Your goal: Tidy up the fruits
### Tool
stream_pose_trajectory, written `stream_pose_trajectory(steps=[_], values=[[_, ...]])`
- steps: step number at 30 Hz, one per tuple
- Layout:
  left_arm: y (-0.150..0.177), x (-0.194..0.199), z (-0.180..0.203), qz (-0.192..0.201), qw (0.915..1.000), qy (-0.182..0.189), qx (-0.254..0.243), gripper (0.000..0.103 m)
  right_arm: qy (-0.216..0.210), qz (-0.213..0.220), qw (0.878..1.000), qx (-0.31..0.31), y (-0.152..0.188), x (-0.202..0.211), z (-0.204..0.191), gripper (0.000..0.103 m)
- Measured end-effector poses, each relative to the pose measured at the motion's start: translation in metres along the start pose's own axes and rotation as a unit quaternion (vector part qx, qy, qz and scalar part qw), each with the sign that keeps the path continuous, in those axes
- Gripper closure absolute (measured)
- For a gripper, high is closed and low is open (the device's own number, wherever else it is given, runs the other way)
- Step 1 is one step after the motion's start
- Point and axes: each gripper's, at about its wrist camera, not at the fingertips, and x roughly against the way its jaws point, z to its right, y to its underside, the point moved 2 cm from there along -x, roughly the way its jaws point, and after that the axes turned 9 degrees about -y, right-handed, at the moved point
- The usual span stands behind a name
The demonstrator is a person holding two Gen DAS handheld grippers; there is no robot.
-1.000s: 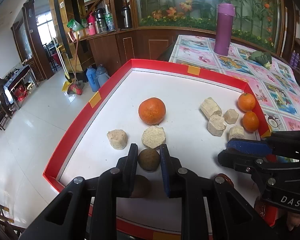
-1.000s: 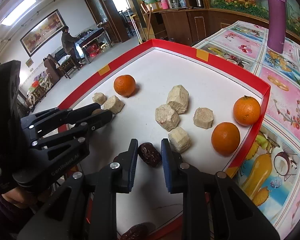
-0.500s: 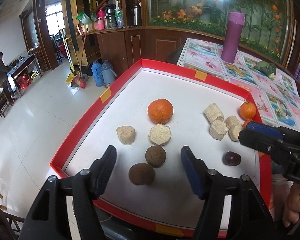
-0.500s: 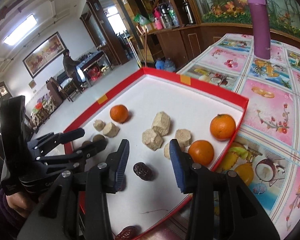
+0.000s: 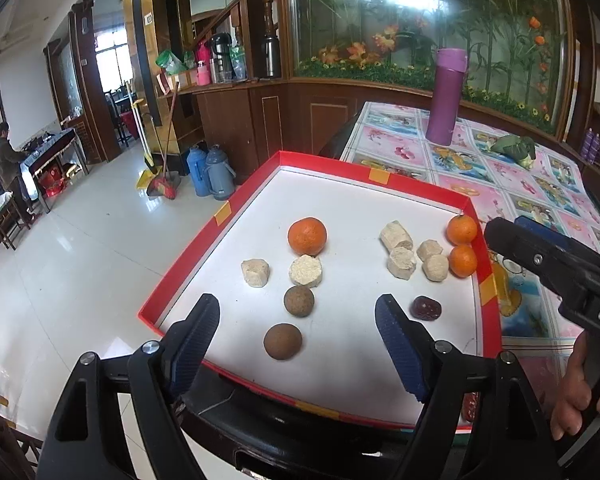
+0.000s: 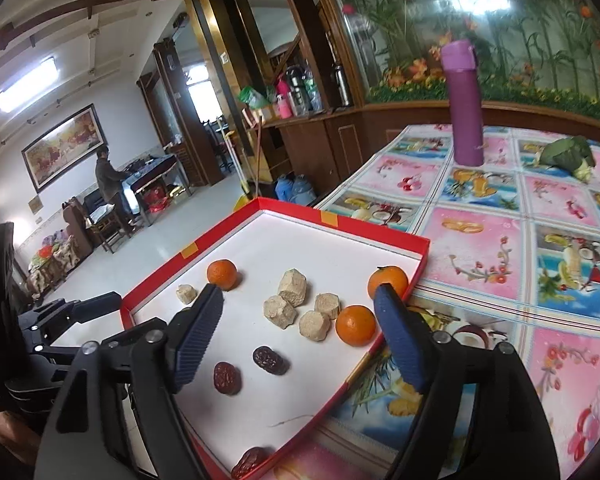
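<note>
A red-rimmed white tray [image 5: 476,280] holds three oranges, several beige blocks, two brown round fruits and dark dates. In the left wrist view my left gripper [image 5: 297,306] hangs open above the near brown fruits [image 5: 299,300] [image 5: 282,341], holding nothing. One orange [image 5: 307,235] lies behind them and a date [image 5: 425,308] to the right. My right gripper [image 6: 299,296] is open too, raised over the tray's near right part, above two dates [image 6: 227,377] [image 6: 271,360]. Two oranges [image 6: 355,325] [image 6: 387,280] sit by the right rim.
A purple flask [image 6: 465,104] and a green leafy bundle [image 6: 568,154] stand on the flowered tablecloth [image 6: 540,260] behind the tray. Another date [image 6: 250,468] lies at the tray's near corner. The tray's left side overhangs a white tiled floor [image 5: 80,260]. A person stands far off.
Both grippers were shut, the left on a brown fruit, the right on a date. Both have opened, let go and drawn back and up from the tray.
</note>
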Motion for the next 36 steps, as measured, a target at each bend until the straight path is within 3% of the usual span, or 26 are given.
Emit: stream_pose_trajectory(steps=[5,15,17,20,24,29,36], values=[[0.002,0.017,0.001,0.019,0.9998,-0.003,-0.006,0.021,0.009,0.031,0.999,-0.018,0.011,0.028,-0.008,0.014],[0.01,0.064,-0.005,0.064,0.9978,-0.017,-0.003,0.018,0.041,0.086,0.995,-0.041,0.012,0.092,-0.026,0.009],[0.013,0.077,-0.007,0.076,0.9969,-0.021,0.0,0.014,0.047,0.104,0.993,-0.037,0.011,0.106,-0.032,0.006],[0.018,0.096,-0.009,0.098,0.9949,-0.023,0.004,0.0,0.049,0.129,0.99,-0.044,0.012,0.127,-0.043,0.003],[0.023,0.121,-0.01,0.124,0.9921,-0.014,0.008,0.0,0.061,0.134,0.988,-0.045,0.015,0.148,-0.056,0.001],[0.027,0.141,-0.011,0.156,0.987,-0.04,0.004,0.0,0.068,0.148,0.986,-0.031,0.023,0.173,-0.072,0.0],[0.02,0.133,-0.017,0.145,0.9888,-0.029,0.02,0.0,0.07,0.161,0.984,-0.017,0.021,0.179,-0.076,0.0]])
